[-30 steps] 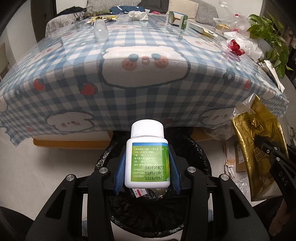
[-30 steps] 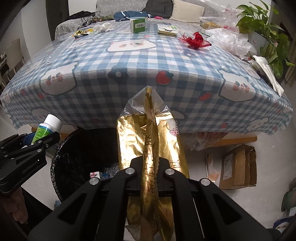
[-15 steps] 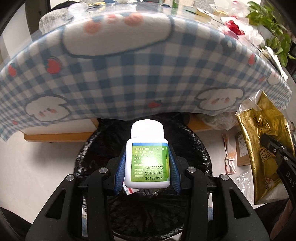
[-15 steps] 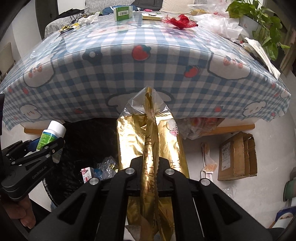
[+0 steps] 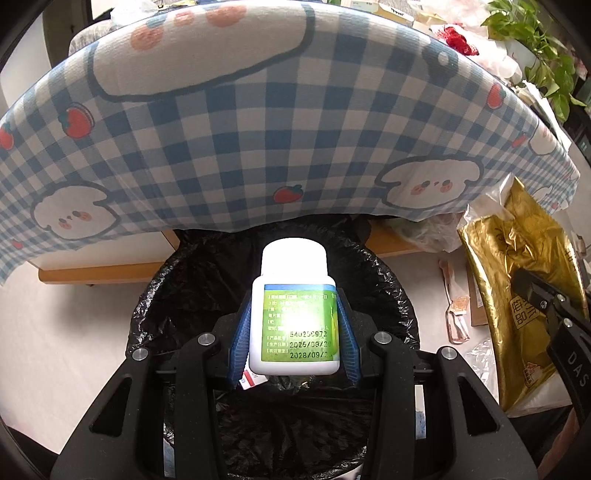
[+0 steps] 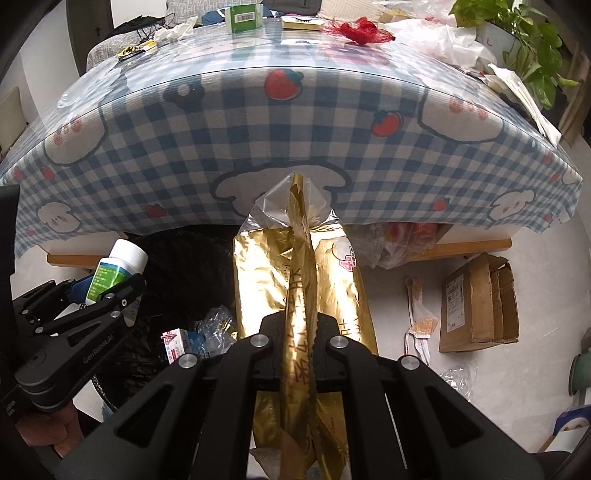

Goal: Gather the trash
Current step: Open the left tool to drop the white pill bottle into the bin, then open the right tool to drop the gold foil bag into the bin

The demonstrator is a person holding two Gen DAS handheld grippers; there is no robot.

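Progress: part done; two items in hand, more left on the surface.

- Left tongs point(image 5: 294, 332): part open, blue pads clamped on a white bottle point(image 5: 293, 314) with a green label, cap up. The bottle hangs over the mouth of the bin point(image 5: 177, 295), not yet dropped.
- Bin: black liner, on the floor just in front of the surface edge. Already inside: a small carton point(image 6: 177, 341) and crumpled clear plastic point(image 6: 218, 325).
- Right tongs point(image 6: 299, 332): closed tight on the seam of a gold bag point(image 6: 325, 280). The bag hangs just right of the bin, beside its rim and not above its mouth.
- Surface point(image 6: 295, 122), checked cloth: still carrying a green box point(image 6: 243, 16), tissue point(image 6: 173, 31), red mesh point(image 6: 356, 31) and white plastic bags point(image 6: 443, 37).
- Floor, right: cardboard box point(image 6: 480, 302) and a wrapper point(image 6: 419, 325); whether these count as trash cannot be told.

Judged next: release the bottle, then bring the bag over the bin.
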